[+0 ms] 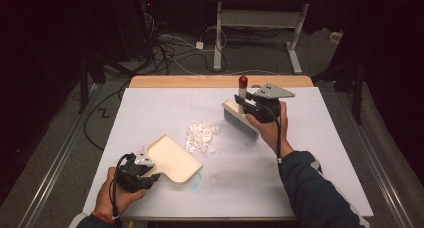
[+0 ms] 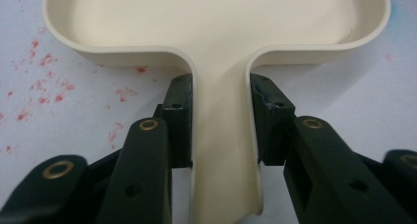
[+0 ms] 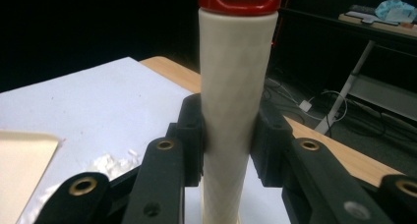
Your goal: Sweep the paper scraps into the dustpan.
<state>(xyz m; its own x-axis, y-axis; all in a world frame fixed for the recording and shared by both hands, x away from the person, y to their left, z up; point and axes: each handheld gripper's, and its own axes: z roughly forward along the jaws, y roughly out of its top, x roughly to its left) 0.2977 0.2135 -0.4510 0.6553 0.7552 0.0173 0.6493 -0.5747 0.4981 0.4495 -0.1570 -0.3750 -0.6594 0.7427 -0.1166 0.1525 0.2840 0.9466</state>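
So in the high view the left gripper point(image 1: 150, 177) sat in the lower left of the frame, clamped on the handle of a cream dustpan point(image 1: 172, 159). The pan lay flat on the white table cover point(image 1: 300, 153), its open mouth pointing up and to the right toward a little heap of white scraps point(image 1: 201, 135) near the middle of the frame. The scraps were just beside the pan's front edge, not in it as far as anyone could tell.

The left gripper view made the grip pretty obvious: both black jaws pressed against the sides of the dustpan's point(image 2: 216, 32) narrow handle, and the pan's tray spread across the top of the frame. There were reddish specks on the white cover point(image 2: 44, 81) at the left of that frame.

Over in the upper right of the high view, the right gripper point(image 1: 247, 108) was closed around the pale handle of a brush point(image 1: 241, 119), whose red tip stuck up at the top. The bristle head sat to the right of the scraps, apart from them, down at the cover or just above it, hard to say which. In the right gripper view the brush handle point(image 3: 235, 96) stood upright between the jaws, squeezed from both sides, with the scraps point(image 3: 110, 162) and a corner of the dustpan point(image 3: 24, 160) at the lower left.
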